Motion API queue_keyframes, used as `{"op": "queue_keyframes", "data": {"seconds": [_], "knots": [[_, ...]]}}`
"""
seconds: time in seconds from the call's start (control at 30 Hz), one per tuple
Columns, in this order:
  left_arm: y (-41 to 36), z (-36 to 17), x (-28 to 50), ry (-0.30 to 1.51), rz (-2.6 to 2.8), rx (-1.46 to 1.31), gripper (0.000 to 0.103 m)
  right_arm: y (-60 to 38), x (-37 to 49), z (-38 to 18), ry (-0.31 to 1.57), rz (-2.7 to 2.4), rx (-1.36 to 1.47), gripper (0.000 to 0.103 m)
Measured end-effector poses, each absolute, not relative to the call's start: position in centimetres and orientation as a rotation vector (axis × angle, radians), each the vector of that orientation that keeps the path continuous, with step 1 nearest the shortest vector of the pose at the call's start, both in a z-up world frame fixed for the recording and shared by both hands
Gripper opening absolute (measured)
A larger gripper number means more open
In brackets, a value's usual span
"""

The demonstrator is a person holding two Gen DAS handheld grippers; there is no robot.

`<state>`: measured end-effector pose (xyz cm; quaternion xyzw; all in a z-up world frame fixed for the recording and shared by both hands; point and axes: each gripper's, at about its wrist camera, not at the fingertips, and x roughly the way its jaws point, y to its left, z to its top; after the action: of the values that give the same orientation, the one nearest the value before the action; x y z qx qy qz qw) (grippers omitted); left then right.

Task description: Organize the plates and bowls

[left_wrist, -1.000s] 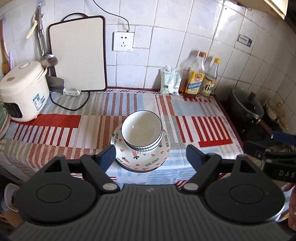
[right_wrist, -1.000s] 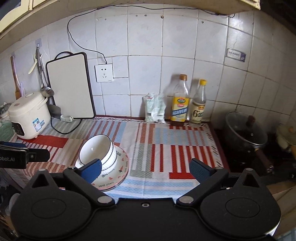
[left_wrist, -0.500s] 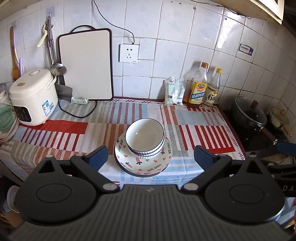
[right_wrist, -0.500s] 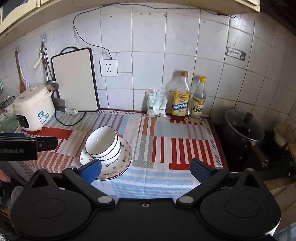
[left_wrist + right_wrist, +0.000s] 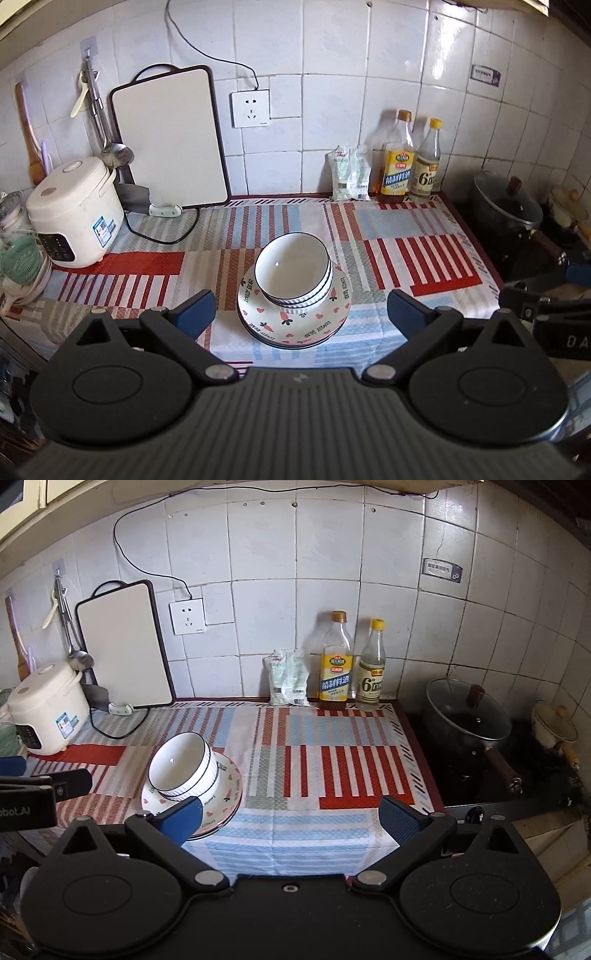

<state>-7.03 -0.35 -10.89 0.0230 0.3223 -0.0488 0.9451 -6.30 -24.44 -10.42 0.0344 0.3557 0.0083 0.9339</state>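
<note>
White bowls with blue rims [image 5: 293,271] are stacked on a pile of white plates with heart and carrot prints [image 5: 295,325], near the front edge of the striped cloth. The stack also shows at the left in the right wrist view [image 5: 183,766], on the plates [image 5: 227,794]. My left gripper [image 5: 301,315] is open and empty, held back above the counter's front edge with the stack between its fingers in the picture. My right gripper [image 5: 291,821] is open and empty, to the right of the stack.
A rice cooker [image 5: 74,218] stands at the left with a cutting board [image 5: 168,138] leaning on the wall. A packet [image 5: 349,177] and two bottles [image 5: 397,158] stand at the back. A lidded pot [image 5: 467,712] and a small pot [image 5: 554,725] sit on the stove at the right.
Both grippers have drawn back and up from the counter, so the stack of bowls and plates looks smaller and farther. The stack has not moved.
</note>
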Motion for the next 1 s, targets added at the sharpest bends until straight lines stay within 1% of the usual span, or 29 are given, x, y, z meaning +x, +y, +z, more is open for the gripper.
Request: {"op": "queue_keyframes", "data": {"seconds": [0.4, 1.0], "knots": [[0.0, -11.2, -6.0, 0.718, -0.095, 0.066, 0.100, -24.2, -5.9, -10.3, 0.741, -0.012, 0.072, 0.103], [0.8, -11.2, -5.0, 0.730, -0.091, 0.065, 0.101, -23.0, -5.2, -10.4, 0.748, -0.035, 0.046, 0.103]]}}
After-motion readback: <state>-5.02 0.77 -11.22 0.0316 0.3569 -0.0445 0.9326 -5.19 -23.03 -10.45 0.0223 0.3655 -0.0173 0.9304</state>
